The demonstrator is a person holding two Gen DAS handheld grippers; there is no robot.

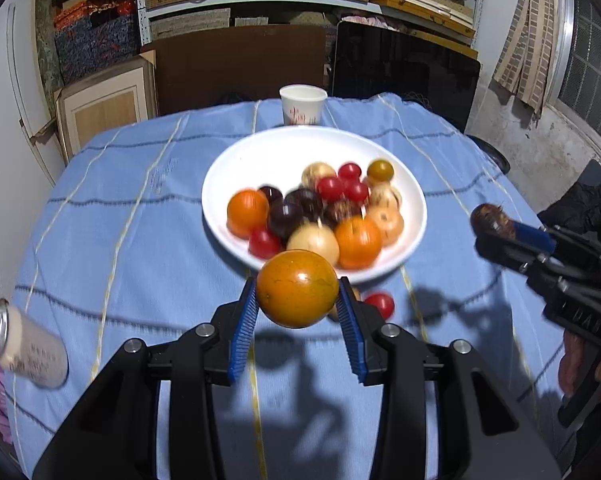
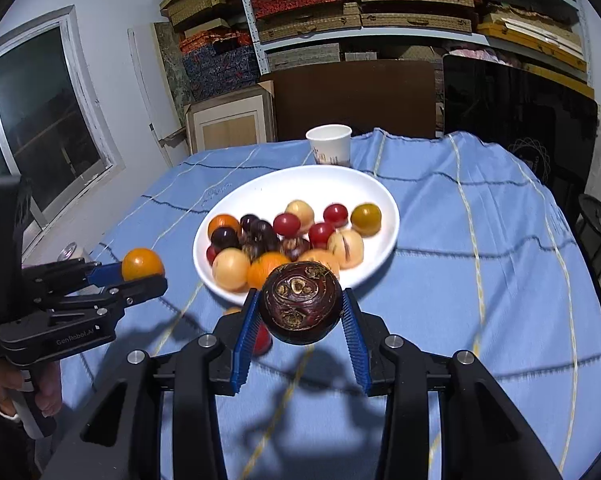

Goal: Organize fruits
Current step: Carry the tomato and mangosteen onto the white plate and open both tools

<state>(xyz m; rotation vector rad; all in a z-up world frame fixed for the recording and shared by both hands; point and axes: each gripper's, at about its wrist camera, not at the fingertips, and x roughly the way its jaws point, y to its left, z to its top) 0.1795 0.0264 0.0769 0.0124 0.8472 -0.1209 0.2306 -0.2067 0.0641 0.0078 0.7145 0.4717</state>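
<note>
- Between the left gripper's (image 1: 298, 300) jaws sits an orange fruit (image 1: 297, 289), pinched at its widest part by both blue pads, so it hangs clear of the table (image 1: 140, 208) with its shadow on the cloth underneath.
- Over on the right gripper (image 2: 299, 309), same story: the jaws are clamped narrow on a dark brown bulb (image 2: 300, 303), its knobbly end turned back toward the camera, blue pads pressing on both flanks.
- Just ahead of both sets of jaws lies the white plate (image 1: 236, 164), already heaped with round fruit: oranges, dark plums, small red ones and pale yellow ones. That looks like the collection spot, which would explain why both pieces are carried high and pointed that way.
- Below and just behind the left jaws, a small red fruit (image 1: 381, 305) sits on the cloth, with something tan beside it mostly hidden by the pad. Those look like leftovers yet to be gathered.
- Beyond the plate, well ahead of the jaws, stands a paper cup (image 1: 302, 105); off to the left of the left jaws lies a can (image 1: 24, 346) on its side, clear of the carrying path.
- A side-on squeeze suits these round pieces, though the plate is crowded, so a drop near its front rim risks a roll-off.
</note>
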